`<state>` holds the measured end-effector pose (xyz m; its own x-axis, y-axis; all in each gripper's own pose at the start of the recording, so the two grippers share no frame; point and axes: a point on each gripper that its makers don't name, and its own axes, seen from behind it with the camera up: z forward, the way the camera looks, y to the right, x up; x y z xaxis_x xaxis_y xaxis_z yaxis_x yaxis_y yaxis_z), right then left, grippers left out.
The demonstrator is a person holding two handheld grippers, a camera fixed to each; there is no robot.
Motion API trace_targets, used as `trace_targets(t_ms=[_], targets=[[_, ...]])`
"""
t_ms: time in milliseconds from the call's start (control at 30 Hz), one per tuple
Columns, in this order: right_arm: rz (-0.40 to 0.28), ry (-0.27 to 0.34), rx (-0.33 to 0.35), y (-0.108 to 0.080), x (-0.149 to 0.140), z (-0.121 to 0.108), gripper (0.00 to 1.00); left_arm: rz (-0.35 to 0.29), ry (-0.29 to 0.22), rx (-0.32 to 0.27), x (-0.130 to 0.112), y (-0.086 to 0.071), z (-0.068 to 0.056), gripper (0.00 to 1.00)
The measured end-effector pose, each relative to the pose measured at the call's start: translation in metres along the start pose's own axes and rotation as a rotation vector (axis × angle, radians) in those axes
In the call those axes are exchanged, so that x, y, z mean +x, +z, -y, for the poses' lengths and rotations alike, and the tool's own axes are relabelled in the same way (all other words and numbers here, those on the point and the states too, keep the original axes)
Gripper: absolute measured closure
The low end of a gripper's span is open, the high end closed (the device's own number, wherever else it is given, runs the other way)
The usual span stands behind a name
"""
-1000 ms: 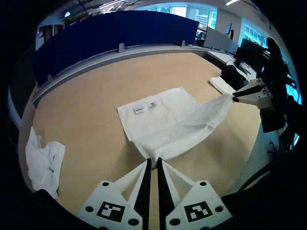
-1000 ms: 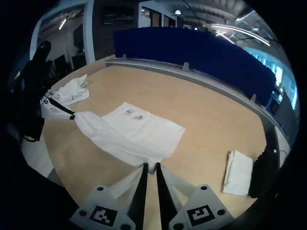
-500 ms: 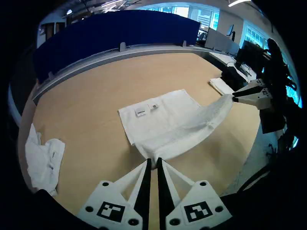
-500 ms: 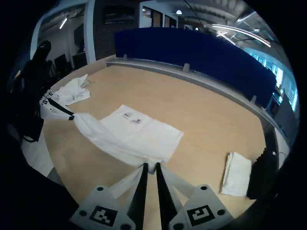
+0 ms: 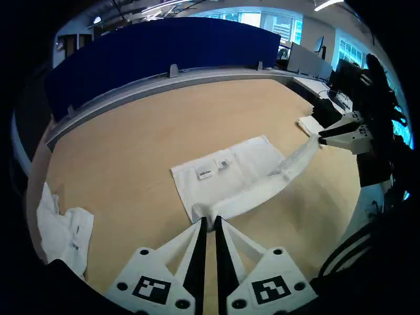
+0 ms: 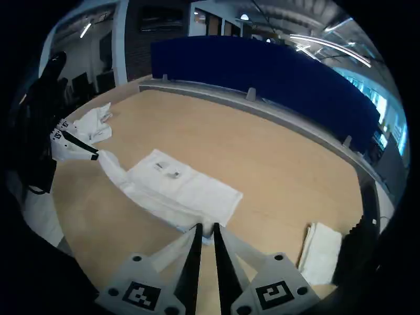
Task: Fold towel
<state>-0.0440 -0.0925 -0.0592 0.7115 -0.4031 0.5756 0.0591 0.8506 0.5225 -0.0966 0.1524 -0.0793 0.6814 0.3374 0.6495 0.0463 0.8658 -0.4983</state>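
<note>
The left gripper [image 5: 210, 220] had its jaws nearly closed, pinching a corner of the white towel [image 5: 236, 168] right at the fingertips. The right gripper [image 6: 206, 227] pinched the neighbouring corner the same way, jaws narrow. A second earlier the lifted edge hung between the two grippers as a broad, sagging sheet. Now it was pulled into a narrow, tighter band running from one pair of jaws to the other. The rest of the towel lay flat on the wooden table [image 5: 131, 136] just ahead of the jaws, its two small labels [image 5: 212, 168] facing up and nearer the raised band than before. A crumpled white cloth [image 5: 63, 236] lay far to the left of the left jaws, and a folded towel [image 6: 320, 252] lay to the right of the right jaws.
</note>
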Motion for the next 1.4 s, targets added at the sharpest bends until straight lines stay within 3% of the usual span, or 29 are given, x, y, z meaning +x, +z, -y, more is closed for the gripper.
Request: trace_targets(t_ms=[467,767,1133,1400], targets=[[0.024,0.024,-0.025,0.049,0.008,-0.022,0.84,0.011,-0.015,0.032,0.017,0.049,0.028,0.89],[0.039,0.060,-0.028,0.067,0.002,-0.029,0.84,0.024,-0.010,0.028,0.014,0.065,0.033,0.89],[0.068,0.080,-0.053,0.095,-0.006,-0.037,0.84,0.041,0.005,0.049,0.012,0.099,0.048,0.88],[0.070,0.090,-0.079,0.103,-0.008,-0.040,0.82,0.037,-0.001,0.061,0.015,0.109,0.056,0.80]])
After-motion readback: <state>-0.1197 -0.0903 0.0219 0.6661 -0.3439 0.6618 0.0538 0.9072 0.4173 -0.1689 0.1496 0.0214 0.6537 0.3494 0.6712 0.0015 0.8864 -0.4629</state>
